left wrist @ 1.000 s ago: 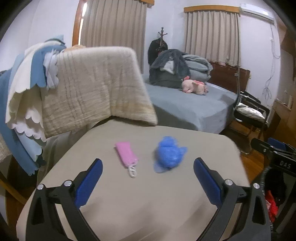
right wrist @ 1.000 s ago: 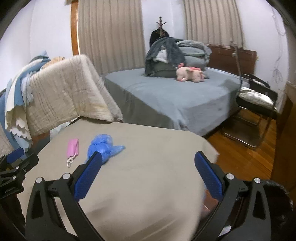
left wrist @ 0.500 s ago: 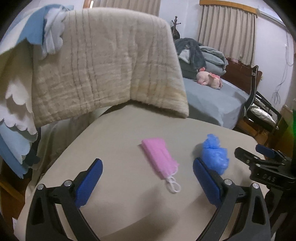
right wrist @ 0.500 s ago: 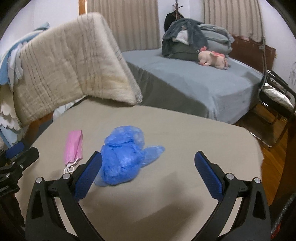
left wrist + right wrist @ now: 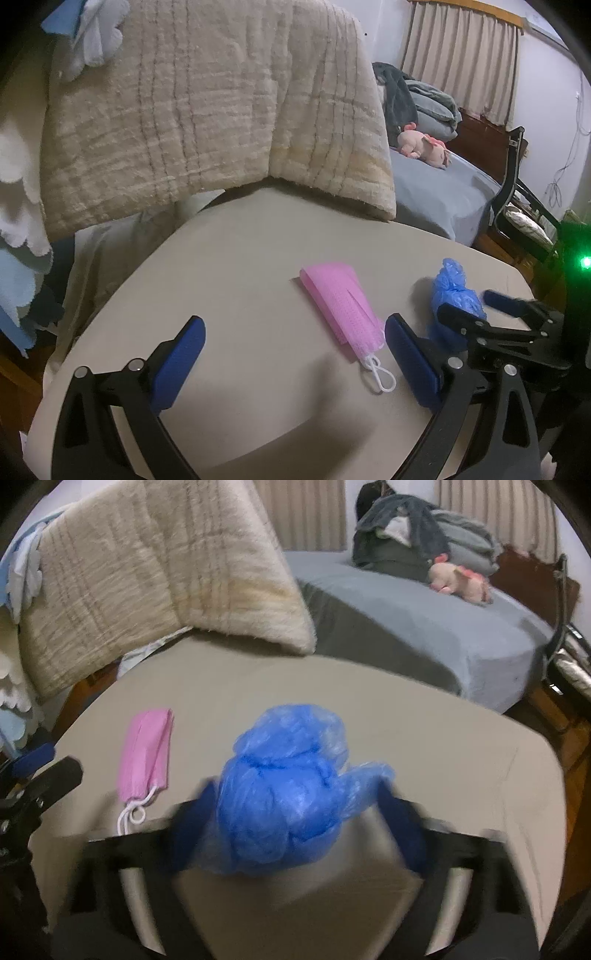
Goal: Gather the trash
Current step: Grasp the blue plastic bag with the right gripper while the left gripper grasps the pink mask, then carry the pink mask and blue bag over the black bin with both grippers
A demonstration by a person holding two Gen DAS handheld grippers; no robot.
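Your right gripper (image 5: 295, 812) brackets the crumpled blue plastic bag (image 5: 284, 794) near the table's (image 5: 461, 768) middle; blur hides whether its pads touch, so I cannot tell if it grips. Your left gripper (image 5: 293, 350) hovers wide apart, the pink face mask (image 5: 341, 306) just inside its right finger. Close off-centre and the slick bag may squirt out. No bin is visible.

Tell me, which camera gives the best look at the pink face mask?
The left wrist view: the pink face mask lies whole, close and sharp, ear loops included. The right wrist view shows it smaller, off to the left edge.
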